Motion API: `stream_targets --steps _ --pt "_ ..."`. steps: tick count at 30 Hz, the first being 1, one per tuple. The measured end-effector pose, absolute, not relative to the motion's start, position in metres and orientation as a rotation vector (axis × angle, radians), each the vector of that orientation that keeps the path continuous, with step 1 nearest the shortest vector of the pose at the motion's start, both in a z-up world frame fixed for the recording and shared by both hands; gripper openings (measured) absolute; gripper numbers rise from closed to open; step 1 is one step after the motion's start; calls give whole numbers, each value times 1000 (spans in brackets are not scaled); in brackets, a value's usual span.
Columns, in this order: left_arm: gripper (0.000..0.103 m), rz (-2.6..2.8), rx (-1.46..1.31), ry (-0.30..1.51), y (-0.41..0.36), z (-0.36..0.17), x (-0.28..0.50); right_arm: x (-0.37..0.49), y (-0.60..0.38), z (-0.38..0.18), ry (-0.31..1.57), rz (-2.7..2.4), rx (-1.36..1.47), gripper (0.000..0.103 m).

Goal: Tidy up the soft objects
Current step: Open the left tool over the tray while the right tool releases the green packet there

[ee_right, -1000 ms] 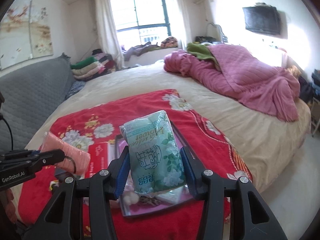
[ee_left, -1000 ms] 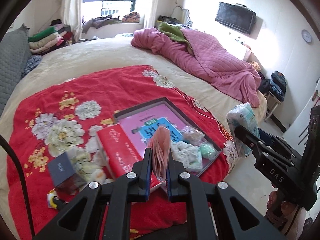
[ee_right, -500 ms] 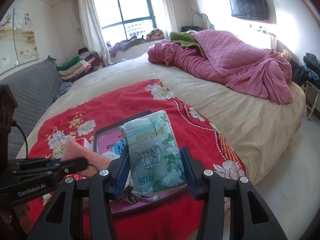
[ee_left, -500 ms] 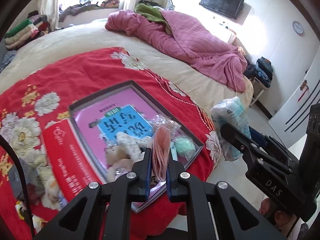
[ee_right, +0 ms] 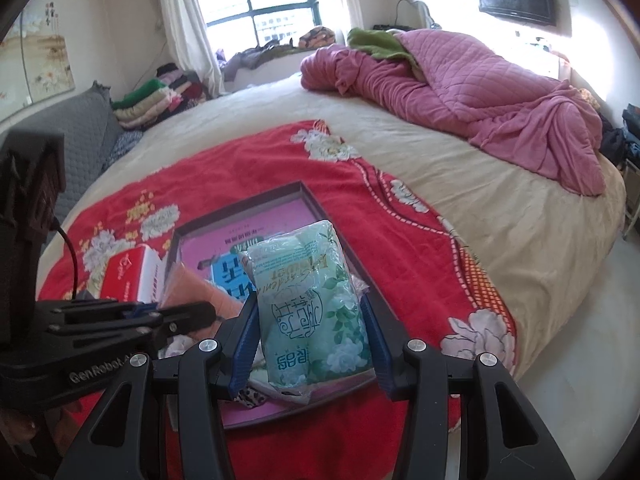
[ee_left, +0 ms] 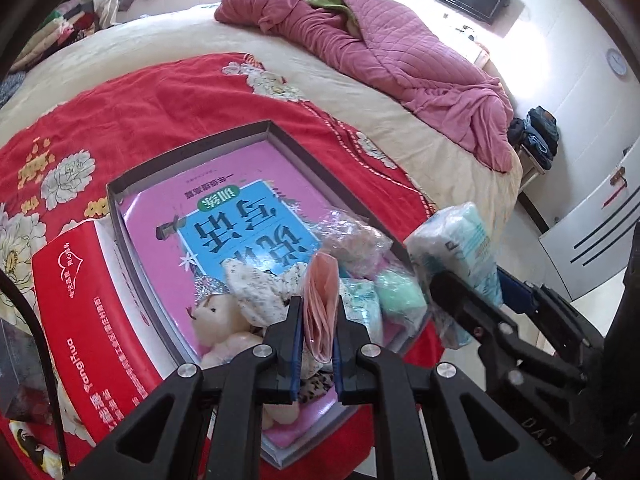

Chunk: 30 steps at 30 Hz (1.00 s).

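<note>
My left gripper (ee_left: 316, 320) is shut on a folded pink cloth (ee_left: 320, 304), held just above the near end of a dark shallow tray (ee_left: 192, 148) on the red flowered blanket. The tray holds a pink book (ee_left: 224, 208), a small plush doll (ee_left: 224, 320), a green soft ball (ee_left: 400, 292) and small packets. My right gripper (ee_right: 310, 320) is shut on a pale green tissue pack (ee_right: 308, 300), hovering over the tray's (ee_right: 248, 204) near right part. In the left wrist view that tissue pack (ee_left: 460, 240) shows at the tray's right edge. The pink cloth (ee_right: 192, 284) shows left in the right wrist view.
A red tissue box (ee_left: 80, 312) lies against the tray's left side on the red blanket (ee_left: 160, 96). A small dark box (ee_left: 20, 368) sits at far left. A heaped pink quilt (ee_right: 480, 100) covers the bed's far right. The bed edge and floor (ee_right: 580, 352) lie to the right.
Both grippers have come down and forward toward the tray, each still holding its item. The tray and its contents now loom larger beneath the pink cloth and the tissue pack.
</note>
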<state>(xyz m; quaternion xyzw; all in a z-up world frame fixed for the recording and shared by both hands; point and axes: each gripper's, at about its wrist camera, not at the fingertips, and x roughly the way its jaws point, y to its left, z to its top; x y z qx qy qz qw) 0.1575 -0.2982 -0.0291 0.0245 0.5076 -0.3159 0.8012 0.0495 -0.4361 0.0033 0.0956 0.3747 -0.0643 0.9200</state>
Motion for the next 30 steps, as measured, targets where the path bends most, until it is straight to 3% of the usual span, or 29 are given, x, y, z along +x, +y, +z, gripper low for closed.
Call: stream_targets --steps 22,28,30 --pt "17 -622 65 1112 -288 -39 178 101 -408 -48 906 -94 99 53" --pt "25 -601 80 1113 -286 -39 179 103 -403 -55 930 -96 74 53" --pt "35 -595 80 1116 -285 -39 180 103 -403 -56 931 -94 70 53"
